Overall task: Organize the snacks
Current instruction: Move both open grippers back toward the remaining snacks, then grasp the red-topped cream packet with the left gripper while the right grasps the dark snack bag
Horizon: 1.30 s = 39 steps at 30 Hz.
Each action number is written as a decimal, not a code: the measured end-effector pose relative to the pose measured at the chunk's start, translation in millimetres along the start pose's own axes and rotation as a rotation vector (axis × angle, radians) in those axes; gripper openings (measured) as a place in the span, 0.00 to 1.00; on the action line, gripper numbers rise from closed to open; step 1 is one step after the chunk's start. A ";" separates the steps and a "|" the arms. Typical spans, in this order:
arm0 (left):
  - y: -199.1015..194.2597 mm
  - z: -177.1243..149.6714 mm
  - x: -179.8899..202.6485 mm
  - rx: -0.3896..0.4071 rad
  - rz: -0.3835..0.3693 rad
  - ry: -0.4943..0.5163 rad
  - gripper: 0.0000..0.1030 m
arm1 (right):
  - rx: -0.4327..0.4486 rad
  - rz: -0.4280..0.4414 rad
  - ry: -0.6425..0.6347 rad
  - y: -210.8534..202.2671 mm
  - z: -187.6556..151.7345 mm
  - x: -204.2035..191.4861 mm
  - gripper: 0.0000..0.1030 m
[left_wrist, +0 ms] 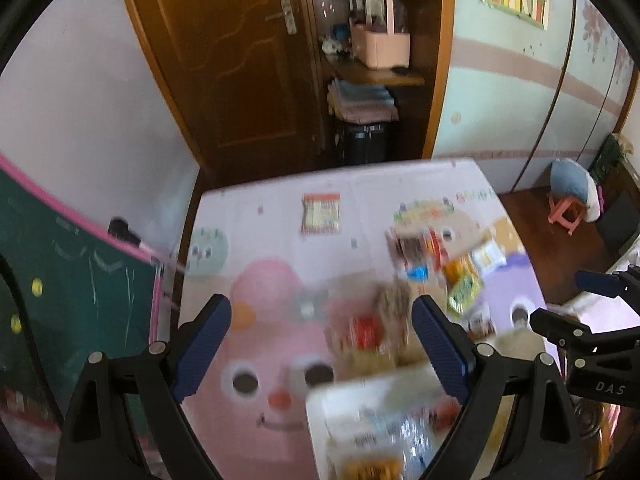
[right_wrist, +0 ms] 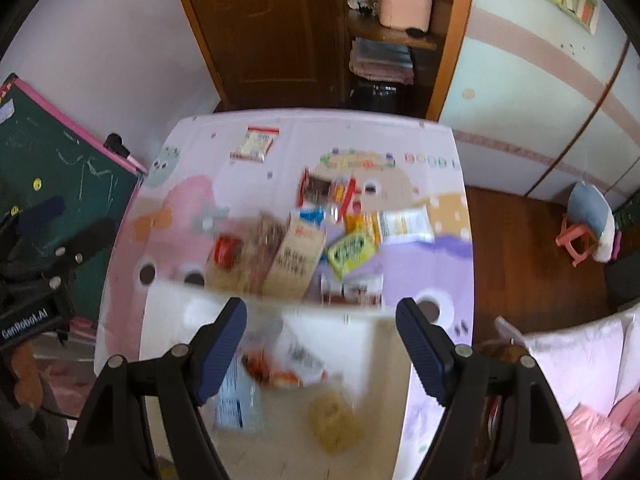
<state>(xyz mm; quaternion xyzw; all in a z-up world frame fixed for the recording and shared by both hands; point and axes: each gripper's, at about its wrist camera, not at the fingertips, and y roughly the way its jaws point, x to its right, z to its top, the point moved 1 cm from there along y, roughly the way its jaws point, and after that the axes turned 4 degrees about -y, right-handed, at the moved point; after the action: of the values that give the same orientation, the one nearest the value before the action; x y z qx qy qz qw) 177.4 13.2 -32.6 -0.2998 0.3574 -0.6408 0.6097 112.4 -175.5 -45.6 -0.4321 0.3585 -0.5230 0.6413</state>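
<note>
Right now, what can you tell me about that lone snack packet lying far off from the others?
The lone packet is a flat, see-through plastic bag with a red strip along its top edge and pale yellowish contents. It lies flat on the cartoon-printed mat near the far edge, touching nothing else, well apart from the snack pile. Blur hides any print.

"DAS" on right tool (left_wrist: 560, 304); "GenRobot.AI" on left tool (right_wrist: 60, 224).

The play mat (right_wrist: 420, 272) was pale pink and lilac, printed with a big pink cartoon face (left_wrist: 276, 364). A lime-green snack packet (right_wrist: 350, 252) lay by a kraft-brown carton (right_wrist: 296, 260). The gripper pads (right_wrist: 222, 352) were dark blue.
</note>
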 end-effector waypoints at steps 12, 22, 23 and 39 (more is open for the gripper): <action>121.4 112.2 -18.6 -0.040 -0.040 -0.009 0.88 | 0.034 0.019 0.038 73.1 116.1 19.9 0.75; 271.8 110.4 -23.0 -0.264 0.018 -0.028 0.88 | -0.164 0.066 -0.008 212.3 115.2 -0.7 0.68; 281.9 108.9 -22.5 -0.276 0.017 -0.027 0.88 | -0.196 0.061 -0.008 227.4 111.8 -2.6 0.66; 363.8 81.9 0.1 -0.414 -0.040 -0.070 0.88 | -0.262 0.006 -0.028 261.3 96.8 6.9 0.42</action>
<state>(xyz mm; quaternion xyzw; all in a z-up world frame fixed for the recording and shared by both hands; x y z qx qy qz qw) 450.9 5.1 -286.0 -0.4478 0.4542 -0.5549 0.5341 296.2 -144.1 -252.7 -0.5181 0.4162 -0.4636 0.5860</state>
